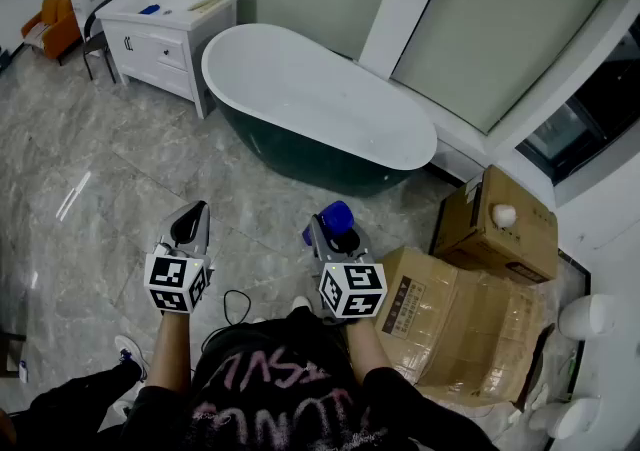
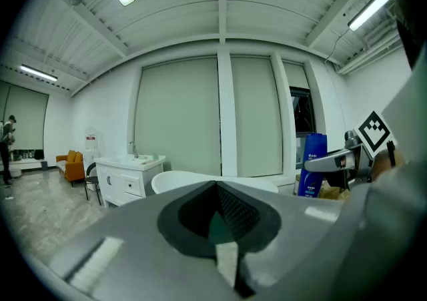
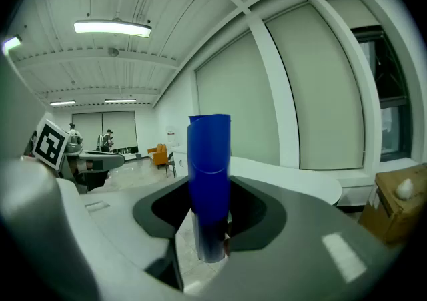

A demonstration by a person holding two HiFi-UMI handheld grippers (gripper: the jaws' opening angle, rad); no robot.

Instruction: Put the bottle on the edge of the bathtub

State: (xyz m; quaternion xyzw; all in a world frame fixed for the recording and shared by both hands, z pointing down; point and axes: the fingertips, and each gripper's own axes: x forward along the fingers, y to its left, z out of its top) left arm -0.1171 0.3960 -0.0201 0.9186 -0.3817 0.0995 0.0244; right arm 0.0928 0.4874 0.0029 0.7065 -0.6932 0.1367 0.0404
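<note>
A: Showroom bathrm, marble floor [image 1: 90, 169]. Status?

B: Right hand-held gripper [image 3: 210, 229] is clamping the blue bottle [image 3: 209, 173] upright. Left hand-held gripper [image 2: 223, 239] is sitting shut, empty. Bottle's hanging over the floor, well short of the bathtub [image 1: 300, 151]. Carry and set-down on the rim are pending, I'd say.

A: Views differing?

B: Head view's showing the gap to the tub; gripper views are showing the jaws.
</note>
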